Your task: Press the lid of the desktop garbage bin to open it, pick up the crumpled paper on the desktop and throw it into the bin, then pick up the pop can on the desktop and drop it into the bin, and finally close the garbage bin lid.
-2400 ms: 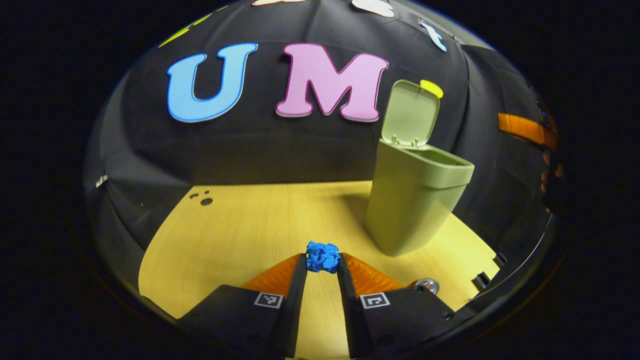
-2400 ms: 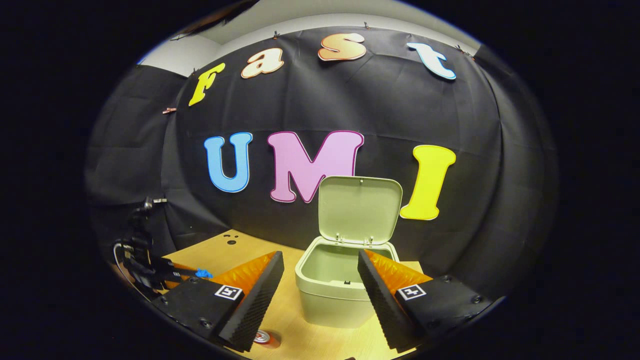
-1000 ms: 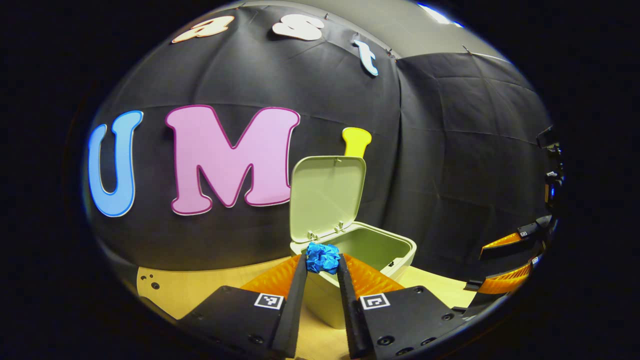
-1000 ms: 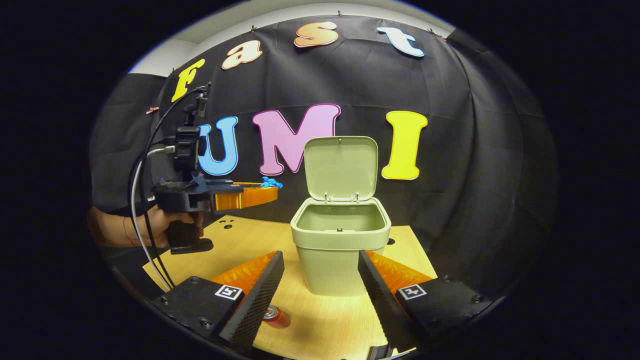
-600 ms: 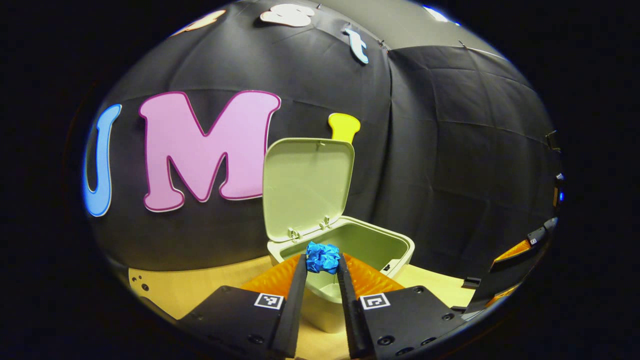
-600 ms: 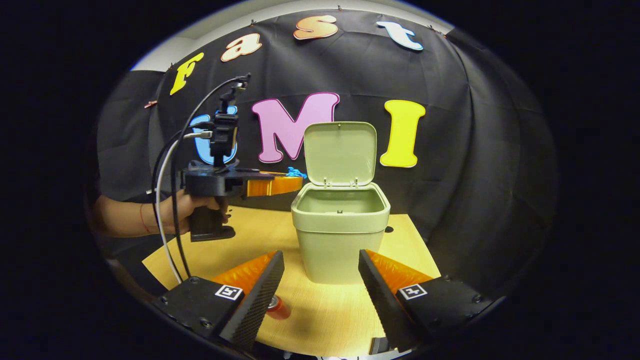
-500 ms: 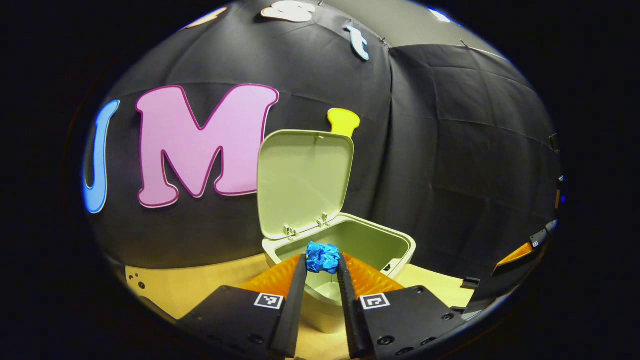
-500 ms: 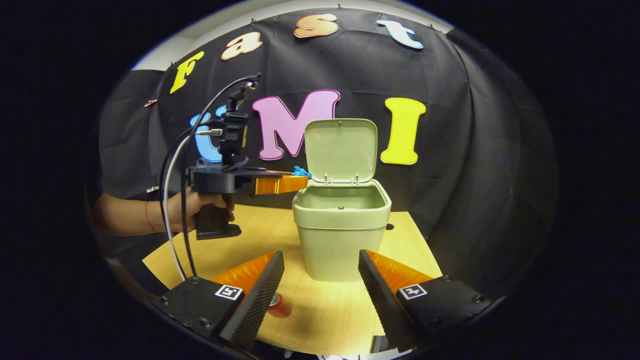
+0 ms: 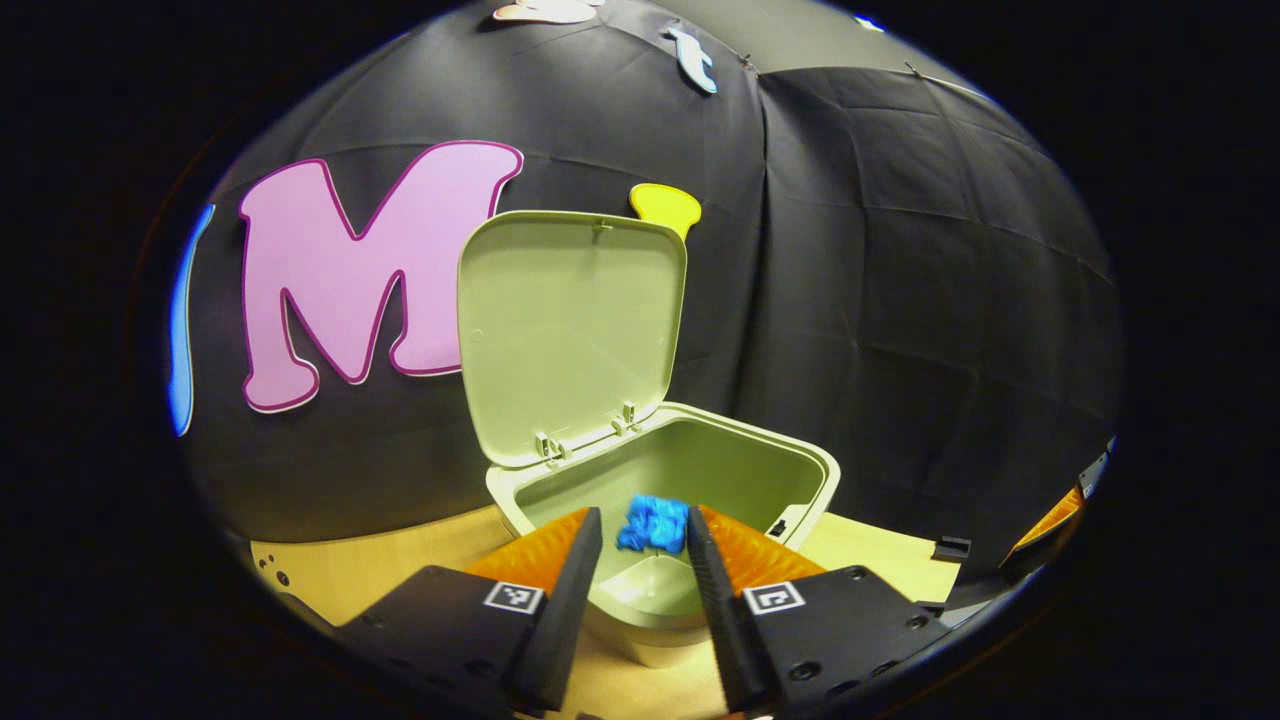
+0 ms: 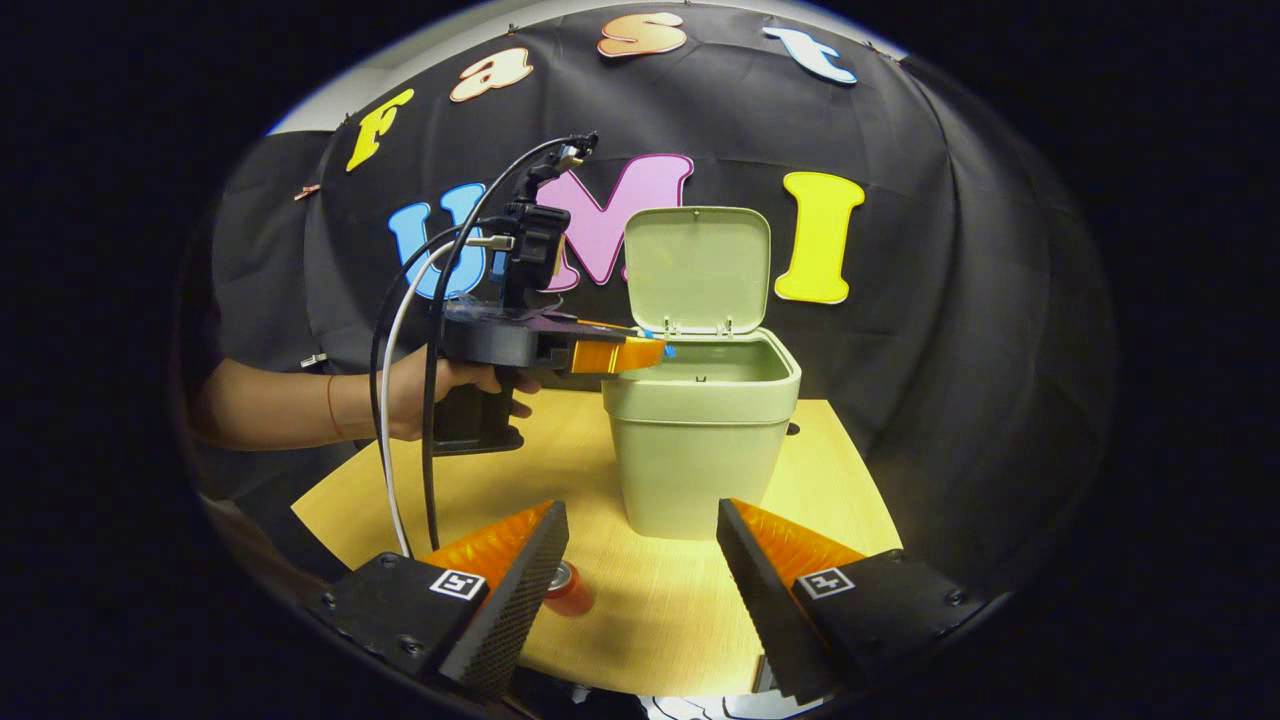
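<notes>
Paper [image 9: 654,524] hung loose between your parted left tongs [image 9: 643,522] over the open bin [image 9: 800,465]; your right tongs [image 10: 640,520] gaped empty.

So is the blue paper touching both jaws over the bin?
Apart on one side: the left gripper view shows the inside of the bin between the blue paper and the left gripper's left-hand jaw. Other side unclear.

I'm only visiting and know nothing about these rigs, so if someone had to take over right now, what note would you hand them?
Left gripper: open above the bin, crumpled paper loose between its fingers, over the opening.
Right gripper: open, empty, hovering over the desk.
Lid: up.
Pop can: lying on the desk, in front of the bin.
Done: lid opened, paper carried over and let go.
Left: bin the can, close the lid.
</notes>
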Tool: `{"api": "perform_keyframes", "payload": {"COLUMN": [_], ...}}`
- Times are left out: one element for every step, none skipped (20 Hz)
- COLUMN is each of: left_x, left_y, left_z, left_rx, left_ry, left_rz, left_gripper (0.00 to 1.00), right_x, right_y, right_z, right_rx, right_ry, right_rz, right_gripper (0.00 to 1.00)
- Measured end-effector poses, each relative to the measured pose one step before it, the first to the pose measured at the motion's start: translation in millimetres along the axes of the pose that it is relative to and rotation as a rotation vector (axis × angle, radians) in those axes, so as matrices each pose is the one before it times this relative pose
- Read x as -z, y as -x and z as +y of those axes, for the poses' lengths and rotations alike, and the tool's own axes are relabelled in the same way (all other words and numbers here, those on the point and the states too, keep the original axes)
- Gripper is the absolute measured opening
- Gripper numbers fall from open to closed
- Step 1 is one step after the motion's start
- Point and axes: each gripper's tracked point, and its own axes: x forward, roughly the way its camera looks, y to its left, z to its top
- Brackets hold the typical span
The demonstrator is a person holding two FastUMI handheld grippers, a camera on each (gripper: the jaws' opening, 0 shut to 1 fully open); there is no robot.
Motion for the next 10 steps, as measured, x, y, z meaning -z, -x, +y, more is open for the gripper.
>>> {"api": "perform_keyframes", "payload": {"left_x": [0.41,-1.00,-0.68,-2.63,-2.08,-2.18,-0.57,-0.47,0.02,-0.39], "left_y": [0.19,1.66,2.02,3.13,3.85,4.46,5.43,6.39,6.75,7.80], "left_z": [0.05,0.58,0.54,2.15,2.04,1.58,3.03,2.73,2.94,3.56], "left_rx": [-0.00110,-0.00093,-0.00110,-0.00708,-0.00585,-0.00426,-0.00742,-0.00892,-0.00730,-0.01094], "left_ry": [-0.00380,-0.00273,-0.00178,-0.00177,-0.00066,-0.00027,-0.00046,0.00115,0.00295,0.00484], "left_rz": [-0.00255,-0.00399,-0.00382,-0.00728,-0.00979,-0.00665,-0.00257,-0.00230,-0.00194,-0.00131], "left_gripper": [0.70,0.76,0.85,0.87,0.89,0.89,0.91,0.92,0.94,0.94], "right_x": [0.31,2.71,2.40,2.45,1.43,-0.16,2.93,2.26,2.39,3.44], "right_y": [-0.52,-0.43,-1.17,-1.76,-1.45,-1.54,-1.68,-2.34,-2.01,-3.12], "right_z": [1.26,0.89,1.16,1.80,2.39,3.85,2.38,3.20,4.96,4.87], "right_rx": [-0.00141,-0.00359,-0.00330,-0.00428,-0.00586,-0.00781,-0.00833,-0.01230,-0.01302,-0.01271], "right_ry": [-0.00260,-0.00320,-0.00141,0.00056,0.00061,-0.00020,0.00047,-0.00034,0.00111,0.00242], "right_rz": [0.00082,0.00391,0.00611,0.00667,0.00467,0.00486,0.00458,0.00512,0.00790,0.00999], "right_gripper": [0.97,0.97,0.97,0.97,0.97,0.96,0.95,0.94,0.94,0.94]}}
